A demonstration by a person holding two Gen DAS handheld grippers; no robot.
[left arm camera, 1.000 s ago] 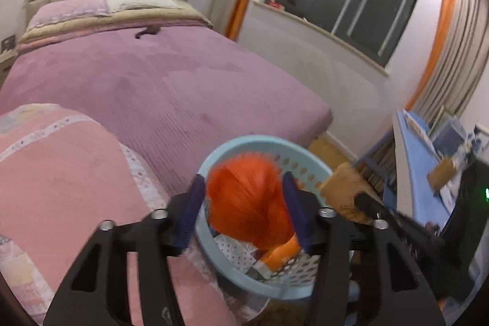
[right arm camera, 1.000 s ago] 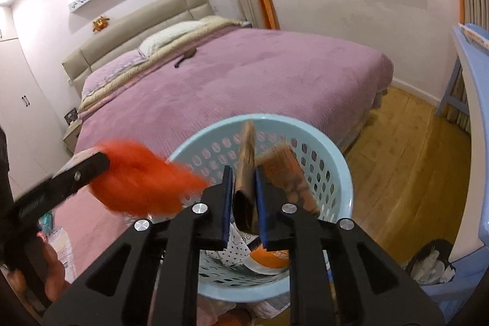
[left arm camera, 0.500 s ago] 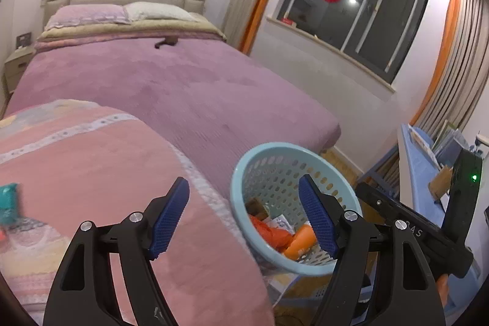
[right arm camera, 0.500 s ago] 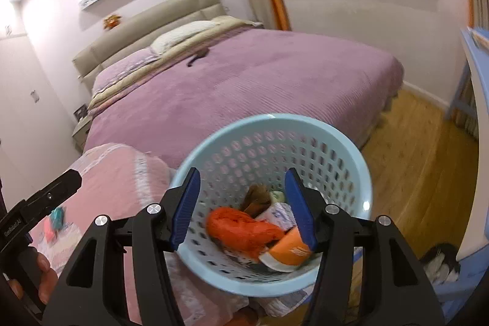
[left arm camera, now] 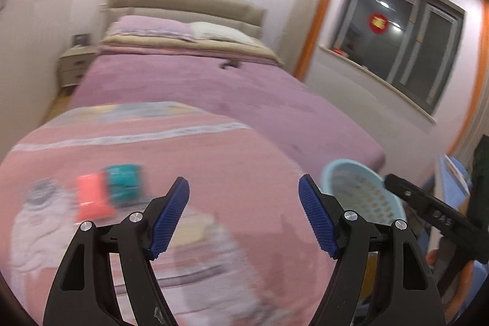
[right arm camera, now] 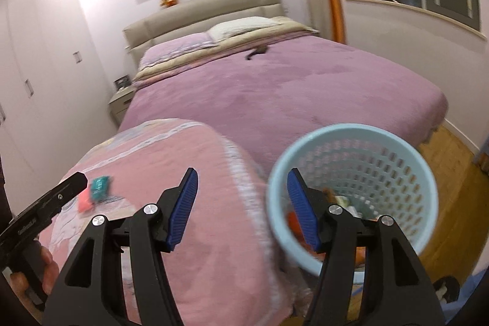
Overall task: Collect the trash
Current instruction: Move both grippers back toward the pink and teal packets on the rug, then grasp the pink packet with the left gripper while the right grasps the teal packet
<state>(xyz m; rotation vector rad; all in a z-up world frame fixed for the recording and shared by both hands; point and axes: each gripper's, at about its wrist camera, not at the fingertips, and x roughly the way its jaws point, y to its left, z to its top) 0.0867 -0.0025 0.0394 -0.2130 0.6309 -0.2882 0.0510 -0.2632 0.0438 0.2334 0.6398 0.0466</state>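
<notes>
While both handheld tools are raised above the folded pink quilt with white lace trim (left arm camera: 214, 173), neither carries anything. The left tongs (left arm camera: 243, 217) stand wide, with only blurred quilt showing between the blue ribbed pads (left arm camera: 171, 219). The right tongs (right arm camera: 241, 208) are at a middling gap and their jaws are opening; nothing lies between them, and the right-hand pad overlaps the near rim of the pale blue perforated plastic basket (right arm camera: 397, 148) as seen from the right wrist camera. This basket stands off the right edge of the quilt, at the foot of the bed with the mauve plush cover (right arm camera: 305, 87), above the wooden floor (right arm camera: 449, 173). Inside the basket, orange and pale scraps (right arm camera: 293, 217) are partly visible behind the pad; their kind cannot be told. Trash still outside the basket lies on the left part of the quilt: a coral-pink packet (left arm camera: 91, 197) and, touching its right side, a teal packet (left arm camera: 123, 181), both blurred. A grey round patch (left arm camera: 41, 193) appears just left of them; whether it is an object or a print on the fabric cannot be told. From the right wrist camera, the same two packets lie just beside the tip of the left tool's black finger (right arm camera: 73, 182), and a hand (right arm camera: 45, 268) grips that tool at the lower left.
</notes>
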